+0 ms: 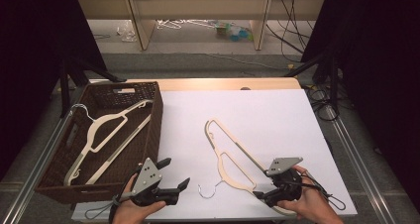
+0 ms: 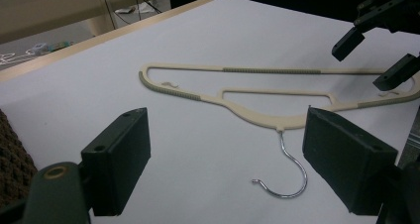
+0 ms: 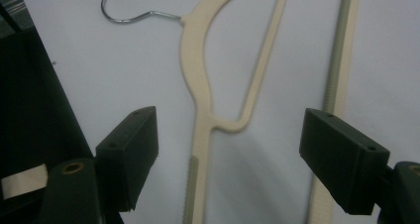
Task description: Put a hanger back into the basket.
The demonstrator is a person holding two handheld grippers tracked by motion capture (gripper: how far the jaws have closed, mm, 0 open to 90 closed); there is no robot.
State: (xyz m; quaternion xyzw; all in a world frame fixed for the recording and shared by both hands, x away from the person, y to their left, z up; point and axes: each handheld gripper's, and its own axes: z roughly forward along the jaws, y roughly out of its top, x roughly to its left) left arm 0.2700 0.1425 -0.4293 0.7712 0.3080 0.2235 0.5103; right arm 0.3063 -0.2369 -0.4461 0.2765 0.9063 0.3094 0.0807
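White sheet (image 1: 257,115) covers the table; basket (image 1: 148,135) sits at 9 o'clock with one hanger (image 1: 106,127) inside. Second hanger (image 1: 233,154) lies flat on the sheet at centre, hook (image 1: 208,189) pointing to 6 o'clock. My right tongs (image 1: 261,194) hover over its near arm at 5 o'clock, jaws spread, gripping nothing. My left tongs (image 1: 174,173) sit at 7 o'clock, jaws spread, beside the hook, apart from it.
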